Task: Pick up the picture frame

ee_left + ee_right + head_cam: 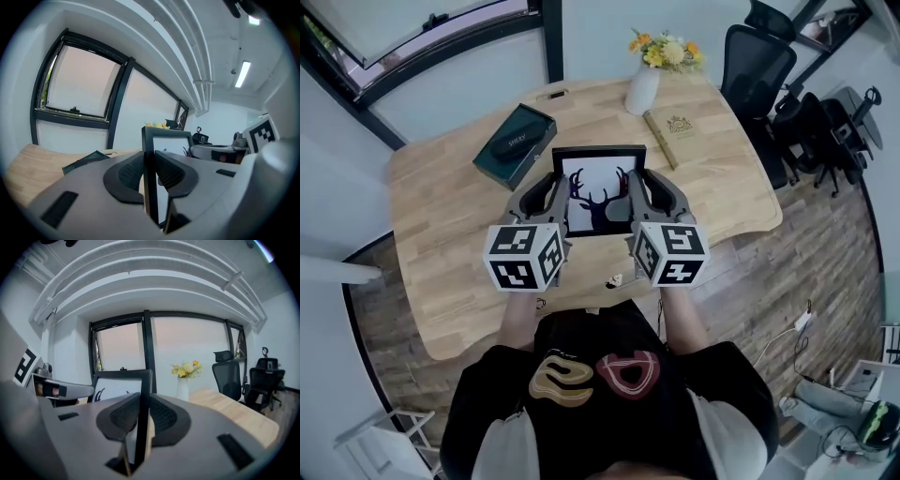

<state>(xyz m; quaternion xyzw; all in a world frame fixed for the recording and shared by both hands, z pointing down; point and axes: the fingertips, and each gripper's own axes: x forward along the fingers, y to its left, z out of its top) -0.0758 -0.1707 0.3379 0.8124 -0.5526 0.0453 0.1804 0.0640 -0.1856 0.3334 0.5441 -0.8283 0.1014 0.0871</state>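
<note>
A black picture frame (600,187) with a deer-antler print hangs above the wooden table (441,206), held from both sides. My left gripper (558,192) is shut on the frame's left edge (150,178), which runs upright between the ribbed pads. My right gripper (639,192) is shut on the frame's right edge (142,413) in the same way. In the left gripper view the white picture face (171,143) shows to the right of the jaws. From the right gripper the frame's top bar (122,375) and picture face lie to the left.
A dark green box (515,143) lies on the table at the back left. A white vase of yellow flowers (645,82) and a thin book (673,133) stand at the back right. Black office chairs (759,61) stand beyond the table's right end.
</note>
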